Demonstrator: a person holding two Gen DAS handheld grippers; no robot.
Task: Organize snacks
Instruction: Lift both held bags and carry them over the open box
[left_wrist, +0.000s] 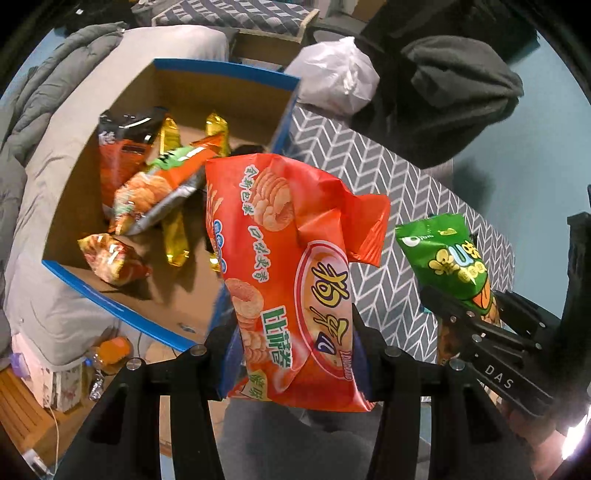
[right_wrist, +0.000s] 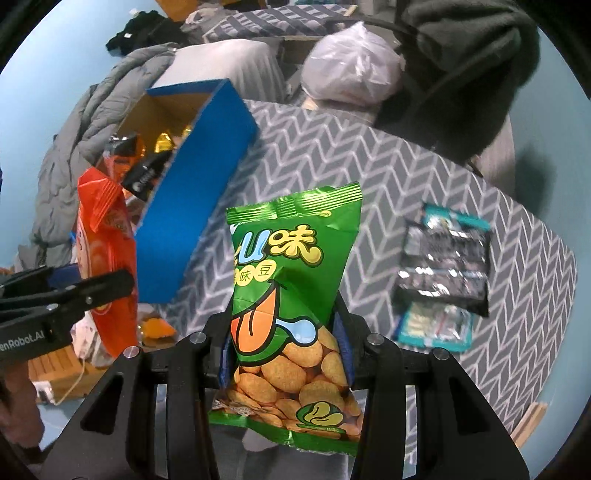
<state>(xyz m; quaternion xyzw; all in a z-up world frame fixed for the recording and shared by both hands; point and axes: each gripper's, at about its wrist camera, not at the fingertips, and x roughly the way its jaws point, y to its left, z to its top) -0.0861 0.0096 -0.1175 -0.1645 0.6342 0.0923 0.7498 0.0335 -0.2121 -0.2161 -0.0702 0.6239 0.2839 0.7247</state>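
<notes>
My left tongs (left_wrist: 295, 332) clamp orange snack bag (left_wrist: 295, 258), held above near edge of blue box (left_wrist: 170, 66). My right tongs (right_wrist: 284, 339) clamp green bean bag (right_wrist: 291, 280) over desk (right_wrist: 369, 166). Step: carrying both to box. Next: drop orange in, then green; dark packets (right_wrist: 443, 266) remain on desk.

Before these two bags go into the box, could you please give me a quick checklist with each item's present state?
1. Left gripper shut on orange snack bag: ok.
2. Right gripper shut on green bean snack bag: ok.
3. Blue cardboard box open on top: ok.
4. Free floor space inside box: ok.
5. All table snacks collected: not ok, dark foil packet remains.
6. Grip firmness: cannot tell.
</notes>
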